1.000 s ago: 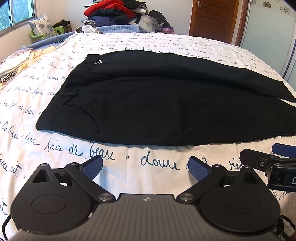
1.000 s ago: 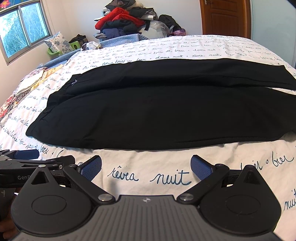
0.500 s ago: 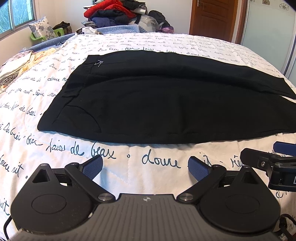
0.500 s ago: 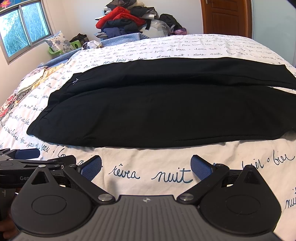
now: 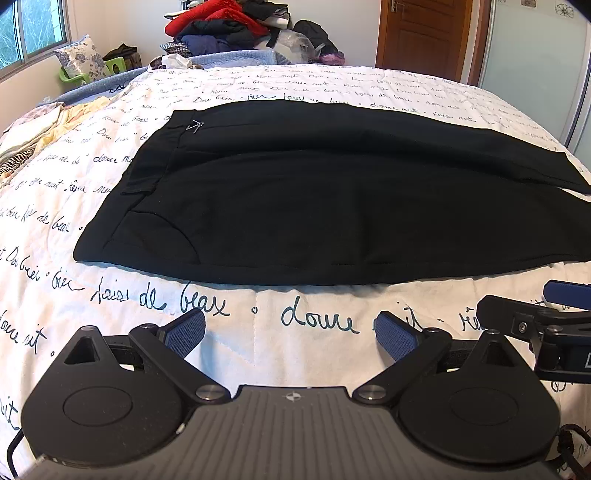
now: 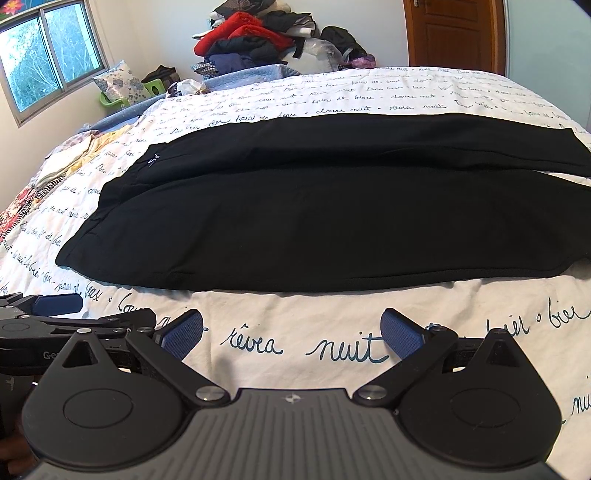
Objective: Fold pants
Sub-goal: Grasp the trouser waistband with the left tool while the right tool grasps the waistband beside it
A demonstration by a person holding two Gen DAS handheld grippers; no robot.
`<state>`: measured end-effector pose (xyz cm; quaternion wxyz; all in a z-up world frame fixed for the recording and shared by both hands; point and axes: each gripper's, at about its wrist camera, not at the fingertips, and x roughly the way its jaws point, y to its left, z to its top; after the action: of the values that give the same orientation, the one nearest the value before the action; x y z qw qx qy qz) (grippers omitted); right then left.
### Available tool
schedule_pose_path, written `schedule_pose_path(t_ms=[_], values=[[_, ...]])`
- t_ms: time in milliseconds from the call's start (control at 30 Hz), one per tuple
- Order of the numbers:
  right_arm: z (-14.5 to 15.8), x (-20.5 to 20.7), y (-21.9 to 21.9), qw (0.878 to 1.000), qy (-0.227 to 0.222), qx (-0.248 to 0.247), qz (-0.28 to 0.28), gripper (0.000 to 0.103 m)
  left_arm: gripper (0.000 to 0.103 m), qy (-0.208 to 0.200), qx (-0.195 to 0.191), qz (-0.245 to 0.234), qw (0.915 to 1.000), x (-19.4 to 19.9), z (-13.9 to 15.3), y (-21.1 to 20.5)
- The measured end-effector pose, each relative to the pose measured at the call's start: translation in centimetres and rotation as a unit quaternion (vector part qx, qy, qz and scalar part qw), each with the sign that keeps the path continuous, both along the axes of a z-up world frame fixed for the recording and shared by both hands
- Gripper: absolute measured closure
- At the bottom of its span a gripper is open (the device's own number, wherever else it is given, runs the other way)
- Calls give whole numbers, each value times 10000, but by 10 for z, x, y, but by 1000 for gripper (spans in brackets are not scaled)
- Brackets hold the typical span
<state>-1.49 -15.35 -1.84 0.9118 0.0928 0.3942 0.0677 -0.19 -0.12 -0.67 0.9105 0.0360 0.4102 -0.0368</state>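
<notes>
Black pants (image 5: pixel 314 199) lie flat on the bed, waistband to the left, legs running right, the near leg lapping the far one. They also show in the right wrist view (image 6: pixel 325 221). My left gripper (image 5: pixel 290 330) is open and empty, low over the quilt just short of the pants' near edge. My right gripper (image 6: pixel 291 332) is open and empty, also just short of that edge, further right. The right gripper shows at the right edge of the left wrist view (image 5: pixel 535 317), and the left gripper at the left edge of the right wrist view (image 6: pixel 55 314).
The bed has a white quilt with blue script (image 5: pixel 332 85). A pile of clothes (image 5: pixel 229 29) sits at the far end. Folded fabrics (image 6: pixel 66 166) lie at the bed's left side. A wooden door (image 5: pixel 424 37) and a window (image 6: pixel 48 55) stand beyond.
Both grippers have crept slightly forward toward the pants' near edge and stayed open. The pants have not moved.
</notes>
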Motion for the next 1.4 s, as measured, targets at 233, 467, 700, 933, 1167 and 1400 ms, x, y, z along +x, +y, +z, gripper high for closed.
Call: schedule_pose_path(t_ms=[233,467,700,933,1167,1400], values=[[1,-1,1,10000,6,44,56,0,4,-9,-12,-41,10000,0,1,1],[27,15,-7,9943,-193,417,965,0,4,-231,-85,50,9997,13,18,16],[54,56,13,9632,-1069,-717,2360,0,7,-380,-176,404,9983,44,30,43],[51,168,32,9419,-1337,-1541,2670,0,7,-385,-475,666,9959,60,37,61],[28,283,49,9274,-1387,-1321,3214,0,6,-298,-362,781,9958,82,34,72],[0,370,61,9386,-586,-607,3346,15,6,-174,-253,1030,9942,110,37,85]])
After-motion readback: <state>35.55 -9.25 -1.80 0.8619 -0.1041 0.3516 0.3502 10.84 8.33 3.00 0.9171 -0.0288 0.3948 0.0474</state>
